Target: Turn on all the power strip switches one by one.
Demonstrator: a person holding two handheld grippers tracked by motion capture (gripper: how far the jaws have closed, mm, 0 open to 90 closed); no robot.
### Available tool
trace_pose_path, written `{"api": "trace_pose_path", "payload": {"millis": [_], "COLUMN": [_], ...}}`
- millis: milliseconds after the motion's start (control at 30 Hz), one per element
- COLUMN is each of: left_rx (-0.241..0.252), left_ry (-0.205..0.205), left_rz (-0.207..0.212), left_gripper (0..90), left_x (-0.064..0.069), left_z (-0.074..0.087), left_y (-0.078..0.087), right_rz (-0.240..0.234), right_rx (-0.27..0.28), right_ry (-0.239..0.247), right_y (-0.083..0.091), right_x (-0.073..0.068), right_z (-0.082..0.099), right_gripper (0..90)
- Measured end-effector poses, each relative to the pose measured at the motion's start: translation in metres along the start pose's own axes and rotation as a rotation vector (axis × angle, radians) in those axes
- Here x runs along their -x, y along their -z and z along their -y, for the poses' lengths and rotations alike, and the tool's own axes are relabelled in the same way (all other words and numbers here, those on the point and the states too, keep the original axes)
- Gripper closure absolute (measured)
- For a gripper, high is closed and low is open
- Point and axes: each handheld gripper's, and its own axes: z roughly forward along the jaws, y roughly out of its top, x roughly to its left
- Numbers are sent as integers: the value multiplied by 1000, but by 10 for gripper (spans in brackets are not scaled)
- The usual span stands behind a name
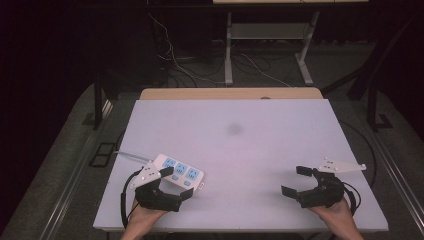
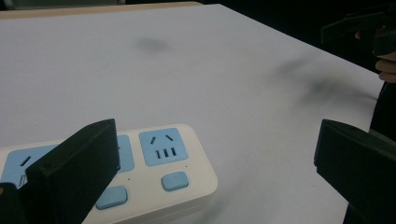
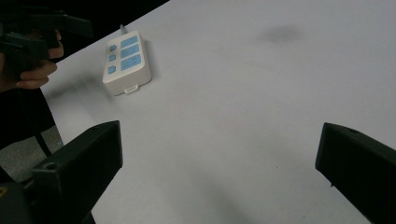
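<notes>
The power strip (image 1: 178, 173) lies flat at the table's (image 1: 240, 145) near-left corner. The left gripper (image 1: 176, 184) is fully open above its near end, gripping nothing. The right gripper (image 1: 296, 180) is open and empty, well apart.

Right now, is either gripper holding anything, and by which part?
Nothing is held. Left gripper stands open beside the power strip; right gripper is open over bare table.

- A white table top (image 1: 250, 150) spread ahead of the jaws, faintly smudged.
- Grey carpet (image 1: 65, 150) lay around it.
- Beyond stood a white-legged desk (image 1: 265, 45) with what were perhaps loose cables (image 1: 175, 65), in darkness.
</notes>
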Motion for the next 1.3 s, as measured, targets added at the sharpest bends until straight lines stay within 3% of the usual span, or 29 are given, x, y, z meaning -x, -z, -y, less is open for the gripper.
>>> {"api": "trace_pose_path", "payload": {"millis": [900,1300], "left_rx": [8,-56], "left_ry": [9,2], "left_rz": [-20,-7], "left_gripper": [0,0], "left_x": [1,1], "left_z": [-9,-21], "left_y": [5,5], "right_rz": [2,3], "right_rx": [-25,-31], "right_ry": [-1,-4], "right_y": [0,1], "right_x": [1,2], "right_z": [5,5], "right_gripper": [6,6]}}
